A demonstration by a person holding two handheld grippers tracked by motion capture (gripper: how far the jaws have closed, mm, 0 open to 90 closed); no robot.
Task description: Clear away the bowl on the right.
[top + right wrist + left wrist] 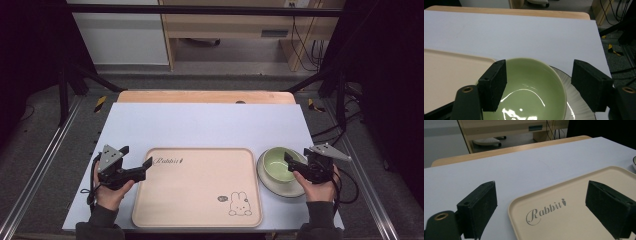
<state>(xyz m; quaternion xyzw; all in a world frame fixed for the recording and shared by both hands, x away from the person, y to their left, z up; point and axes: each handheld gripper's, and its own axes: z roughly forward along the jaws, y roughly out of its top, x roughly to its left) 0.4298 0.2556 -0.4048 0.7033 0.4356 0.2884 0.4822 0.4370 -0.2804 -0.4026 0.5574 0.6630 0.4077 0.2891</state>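
The white-covered surface carries a beige tray with a green bowl on a white plate just beside it. The step seems a reach for the bowl: the right gripper has its jaws wide open across the rim, possibly not touching. Next, close them. The left gripper hovers open at the tray's corner.

A glossy pale-green ceramic bowl stood upright and empty on a white ribbed plate, just right of my beige rectangular plastic tray. The tray lay flat on the tabletop, bare, printed with "Rabbit" lettering and a small rabbit drawing.
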